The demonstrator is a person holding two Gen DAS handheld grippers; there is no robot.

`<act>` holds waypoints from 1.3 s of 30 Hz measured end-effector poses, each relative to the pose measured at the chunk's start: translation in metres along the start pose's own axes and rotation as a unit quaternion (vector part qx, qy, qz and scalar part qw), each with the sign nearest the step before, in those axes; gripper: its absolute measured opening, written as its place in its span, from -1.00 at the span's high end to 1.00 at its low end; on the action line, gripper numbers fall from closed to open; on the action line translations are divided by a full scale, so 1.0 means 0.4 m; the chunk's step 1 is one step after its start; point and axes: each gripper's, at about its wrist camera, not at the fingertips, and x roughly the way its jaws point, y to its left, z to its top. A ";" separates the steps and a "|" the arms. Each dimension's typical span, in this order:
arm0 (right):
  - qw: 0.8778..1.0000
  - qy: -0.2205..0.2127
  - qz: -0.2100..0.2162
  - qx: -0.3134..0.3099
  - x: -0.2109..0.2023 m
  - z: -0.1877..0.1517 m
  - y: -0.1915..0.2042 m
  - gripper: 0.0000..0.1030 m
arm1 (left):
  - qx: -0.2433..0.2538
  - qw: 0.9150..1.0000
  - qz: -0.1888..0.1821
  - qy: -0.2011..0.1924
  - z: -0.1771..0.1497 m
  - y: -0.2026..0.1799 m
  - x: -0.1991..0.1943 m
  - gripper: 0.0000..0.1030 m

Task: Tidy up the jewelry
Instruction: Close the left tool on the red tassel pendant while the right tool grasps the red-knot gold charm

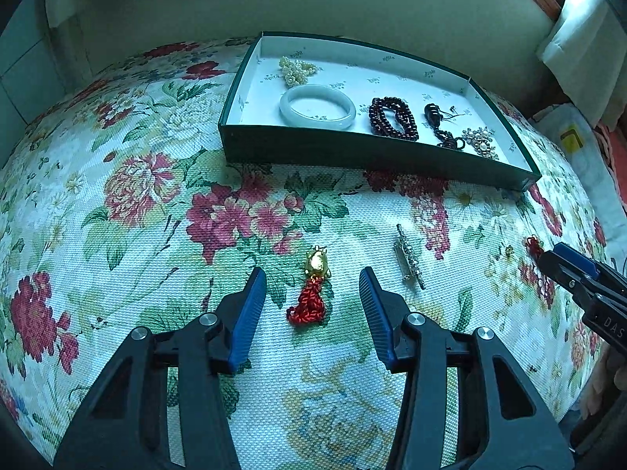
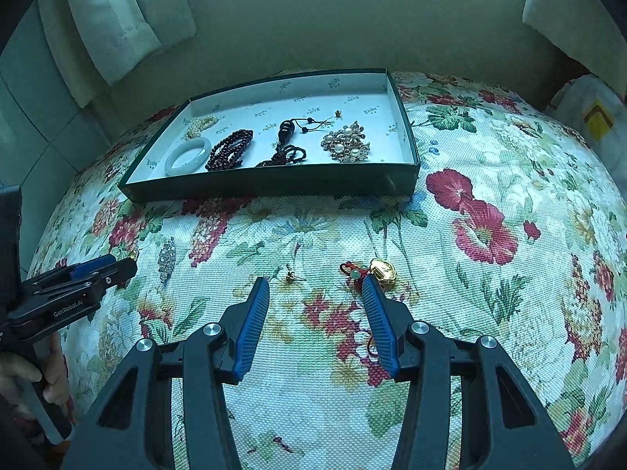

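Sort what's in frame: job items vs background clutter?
Job items:
- green box, already holding the jade bangle, dark bead bracelet and pearl brooch
- gold charm with red tassel between the open left gripper fingers
- silver clip
- gold lock charm by the open right gripper
- small earring

Background:
- floral cloth
- curtains

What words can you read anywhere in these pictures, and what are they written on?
"GenRobot.AI": on the side of the left hand-held gripper, seen from the right wrist camera.
"DAS": on the body of the right hand-held gripper, seen from the left wrist camera; the rest is cut off by the picture edge.
Small dark logos repeated over the white lining of the box: too small and blurred to read.
Yellow mark on the white bag: a shape only, no letters readable.
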 end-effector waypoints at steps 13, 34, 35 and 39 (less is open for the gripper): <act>1.000 0.005 0.002 0.002 0.012 -0.005 -0.005 0.04 | 0.018 1.000 -0.003 -0.002 -0.021 -0.004 -0.008 0.42; 1.000 0.006 -0.002 0.006 0.017 -0.007 -0.016 0.04 | 0.010 1.000 -0.011 -0.010 -0.010 0.014 -0.013 0.78; 1.000 0.007 -0.003 0.007 0.018 -0.007 -0.017 0.04 | 0.009 1.000 -0.010 -0.012 -0.006 0.018 -0.014 0.78; 1.000 0.009 -0.005 0.009 0.024 -0.006 -0.024 0.04 | 0.007 1.000 -0.007 -0.016 0.008 0.027 -0.016 0.78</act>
